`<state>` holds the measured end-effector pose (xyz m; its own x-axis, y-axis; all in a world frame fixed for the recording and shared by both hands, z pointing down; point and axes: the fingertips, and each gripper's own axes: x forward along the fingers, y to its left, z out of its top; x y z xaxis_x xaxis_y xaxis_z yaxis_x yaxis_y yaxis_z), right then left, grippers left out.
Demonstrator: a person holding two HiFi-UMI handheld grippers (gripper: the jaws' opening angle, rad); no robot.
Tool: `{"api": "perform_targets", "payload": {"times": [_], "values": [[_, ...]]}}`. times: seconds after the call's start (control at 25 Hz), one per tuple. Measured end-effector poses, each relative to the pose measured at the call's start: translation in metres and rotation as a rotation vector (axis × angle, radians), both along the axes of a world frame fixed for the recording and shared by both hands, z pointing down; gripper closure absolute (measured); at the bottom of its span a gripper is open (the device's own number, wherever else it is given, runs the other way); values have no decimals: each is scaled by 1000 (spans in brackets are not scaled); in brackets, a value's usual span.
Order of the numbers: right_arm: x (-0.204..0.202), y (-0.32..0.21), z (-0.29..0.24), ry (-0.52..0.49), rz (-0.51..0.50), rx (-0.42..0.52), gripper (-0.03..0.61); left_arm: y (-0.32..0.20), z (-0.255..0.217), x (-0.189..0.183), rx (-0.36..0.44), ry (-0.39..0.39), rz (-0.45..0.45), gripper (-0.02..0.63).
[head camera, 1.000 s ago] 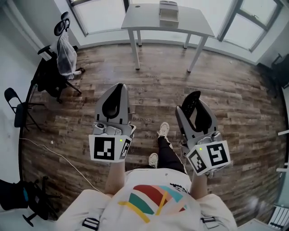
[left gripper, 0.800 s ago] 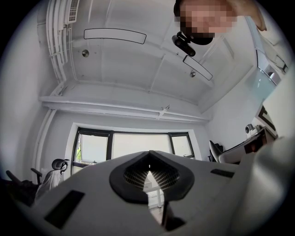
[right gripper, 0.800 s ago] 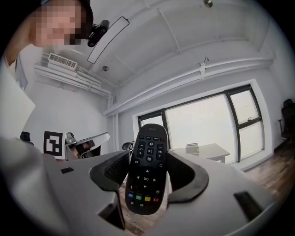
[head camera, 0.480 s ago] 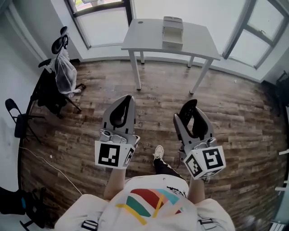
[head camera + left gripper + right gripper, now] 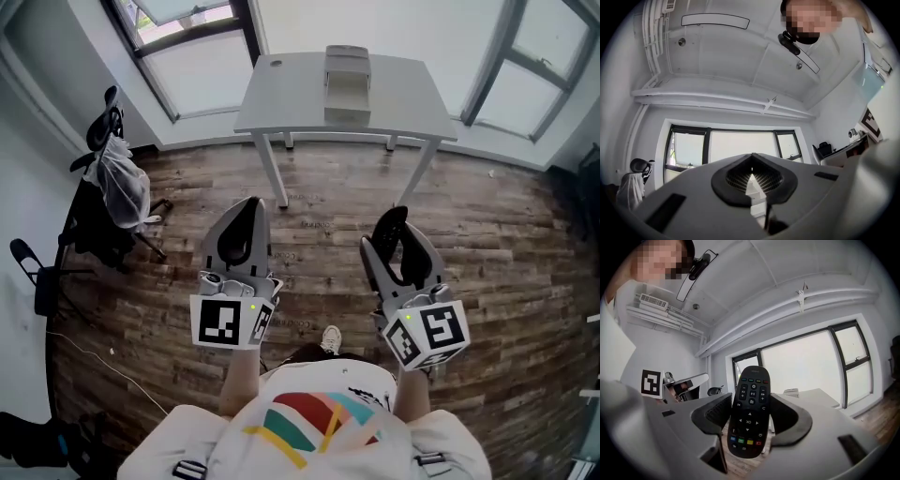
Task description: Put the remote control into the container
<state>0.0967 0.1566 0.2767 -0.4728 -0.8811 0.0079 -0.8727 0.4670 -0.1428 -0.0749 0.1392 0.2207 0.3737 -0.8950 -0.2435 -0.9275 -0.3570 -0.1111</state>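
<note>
A black remote control [image 5: 750, 411] with coloured buttons stands upright between the jaws of my right gripper [image 5: 751, 417], which is shut on it. In the head view the right gripper [image 5: 397, 223] is held above the wooden floor, and the remote shows only as a dark shape between its jaws. A pale open container [image 5: 348, 77] sits on the white table [image 5: 281, 103] ahead, well beyond both grippers. My left gripper [image 5: 244, 210] hovers level with the right one. Its jaws [image 5: 751, 164] are shut with nothing in them.
A black office chair draped with a white bag [image 5: 114, 183] stands at the left wall, with a folding chair [image 5: 36, 274] nearer. Large windows run behind the table. Brown wooden floor [image 5: 506, 244] lies between me and the table. My shoe [image 5: 330, 337] shows below.
The view has moved forward: the table and container are closer and lower in the frame. Both grippers hold the same pose, the remote still in the right one.
</note>
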Motion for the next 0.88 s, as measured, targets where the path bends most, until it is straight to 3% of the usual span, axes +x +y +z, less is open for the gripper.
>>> {"api": "perform_targets", "payload": {"times": [0.32, 0.64, 0.88], "values": [[-5, -29, 7, -8, -15, -12, 322, -32, 3, -2, 2, 2, -5, 606], [2, -67, 14, 34, 53, 4, 322, -83, 22, 13, -2, 18, 86, 606], [-8, -122, 9, 49, 66, 12, 322, -139, 18, 8, 9, 16, 106, 606]]}}
